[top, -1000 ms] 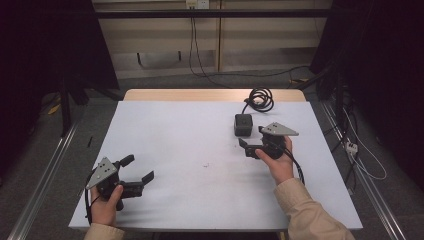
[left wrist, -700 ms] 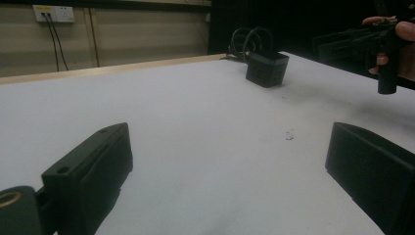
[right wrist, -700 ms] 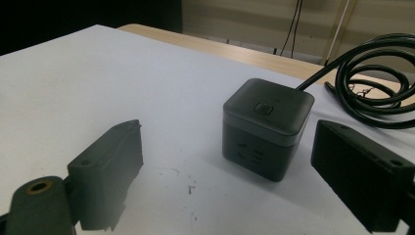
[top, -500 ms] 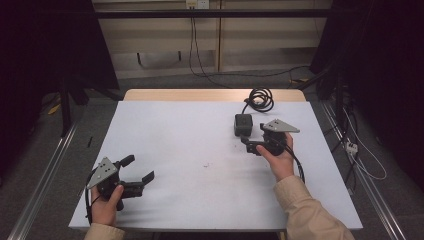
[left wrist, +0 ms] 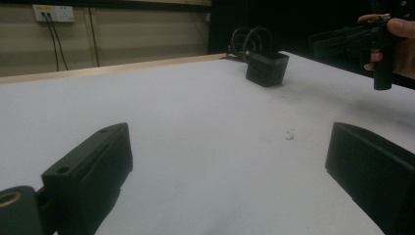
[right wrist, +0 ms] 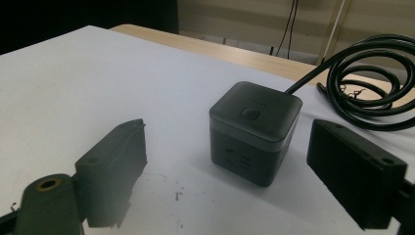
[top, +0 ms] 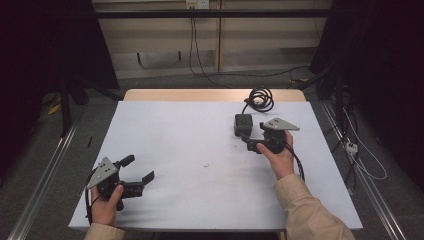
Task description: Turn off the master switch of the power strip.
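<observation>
While the right gripper (right wrist: 230, 171) hangs jaws apart before the cube socket (right wrist: 254, 129) at frame centre, closing in comes next.

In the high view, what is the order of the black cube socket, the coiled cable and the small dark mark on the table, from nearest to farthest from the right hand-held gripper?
Measured from the right hand-held gripper:
1. Black cube socket, just ahead of its jaws.
2. Small dark mark, toward the table's middle.
3. Coiled cable, at the far edge of the table.
</observation>
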Action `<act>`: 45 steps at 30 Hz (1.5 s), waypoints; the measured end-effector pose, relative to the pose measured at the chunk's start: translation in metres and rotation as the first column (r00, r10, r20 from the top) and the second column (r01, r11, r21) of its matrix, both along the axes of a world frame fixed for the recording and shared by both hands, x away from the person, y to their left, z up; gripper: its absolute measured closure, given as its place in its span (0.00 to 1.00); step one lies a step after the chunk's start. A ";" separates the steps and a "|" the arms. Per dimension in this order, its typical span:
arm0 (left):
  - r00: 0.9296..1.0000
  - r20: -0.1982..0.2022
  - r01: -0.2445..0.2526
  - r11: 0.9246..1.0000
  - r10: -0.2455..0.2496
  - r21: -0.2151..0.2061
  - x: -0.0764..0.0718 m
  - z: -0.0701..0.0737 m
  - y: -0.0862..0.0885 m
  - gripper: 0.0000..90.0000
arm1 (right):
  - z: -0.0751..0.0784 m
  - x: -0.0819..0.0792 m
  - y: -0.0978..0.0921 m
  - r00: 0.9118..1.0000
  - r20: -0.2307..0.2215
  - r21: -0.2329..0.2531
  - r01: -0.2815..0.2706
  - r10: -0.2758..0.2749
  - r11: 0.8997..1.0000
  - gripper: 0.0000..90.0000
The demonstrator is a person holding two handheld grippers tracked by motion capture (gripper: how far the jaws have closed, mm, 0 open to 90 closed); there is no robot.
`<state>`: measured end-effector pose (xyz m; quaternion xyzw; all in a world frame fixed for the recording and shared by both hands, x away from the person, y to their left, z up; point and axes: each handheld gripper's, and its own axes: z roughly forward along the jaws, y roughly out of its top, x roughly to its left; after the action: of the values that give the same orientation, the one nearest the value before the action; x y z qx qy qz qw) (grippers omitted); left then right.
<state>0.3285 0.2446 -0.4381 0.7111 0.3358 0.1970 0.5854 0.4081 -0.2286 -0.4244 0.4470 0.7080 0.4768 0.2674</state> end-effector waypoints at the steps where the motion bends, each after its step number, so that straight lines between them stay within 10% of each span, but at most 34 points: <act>1: 1.000 -0.001 0.001 1.000 -0.001 0.000 0.000 0.000 0.000 0.04 | 0.000 0.000 0.000 1.000 0.000 0.000 0.001 -0.001 1.000 0.16; 45: 1.000 -0.002 0.001 1.000 -0.001 0.010 0.001 -0.001 -0.001 0.04 | 0.011 0.021 0.003 1.000 -0.005 0.010 -0.020 0.020 1.000 0.36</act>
<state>0.3295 0.2440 -0.4388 0.7145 0.3348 0.1978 0.5817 0.4295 -0.2256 -0.4136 0.4422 0.7109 0.4818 0.2587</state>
